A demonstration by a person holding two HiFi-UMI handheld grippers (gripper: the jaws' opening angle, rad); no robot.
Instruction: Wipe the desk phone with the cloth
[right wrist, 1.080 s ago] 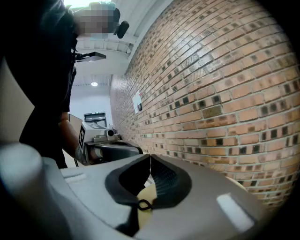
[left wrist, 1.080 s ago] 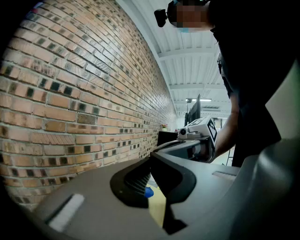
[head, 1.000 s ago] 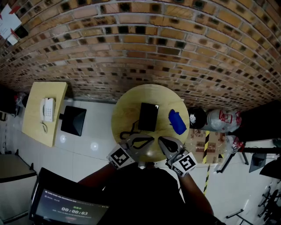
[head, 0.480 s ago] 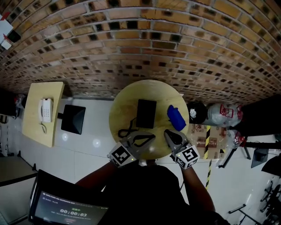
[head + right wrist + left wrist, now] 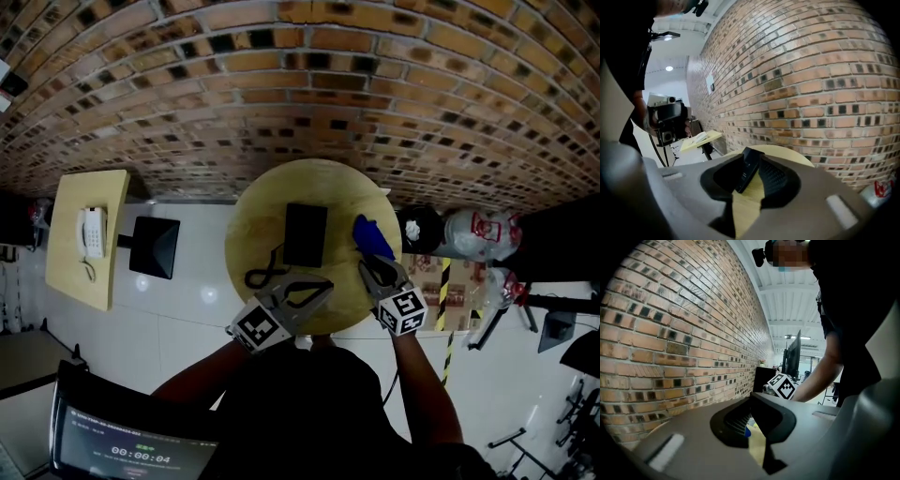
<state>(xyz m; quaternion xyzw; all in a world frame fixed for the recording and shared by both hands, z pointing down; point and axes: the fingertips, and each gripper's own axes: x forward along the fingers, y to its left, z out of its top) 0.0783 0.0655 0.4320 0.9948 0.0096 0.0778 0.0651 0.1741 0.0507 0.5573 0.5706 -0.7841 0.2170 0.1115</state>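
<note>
While the big brick wall (image 5: pixel 300 84) fills the top, the round yellow table (image 5: pixel 253 225) sits in the middle, and a dark screen (image 5: pixel 131 450) at 7 o'clock shows the numbers 00:00:04. On the table the black desk phone (image 5: pixel 306 234) lies near the middle, and the left tongs (image 5: pixel 323 286) at its 6 o'clock have their tips pressed together and hold nothing. The right tongs (image 5: pixel 368 264), at 4 o'clock of the phone, have just been opening, so the jaws stand a little apart with nothing between them, tips just beside the small blue cloth (image 5: pixel 367 232) lying at the phone's 3 o'clock.
</note>
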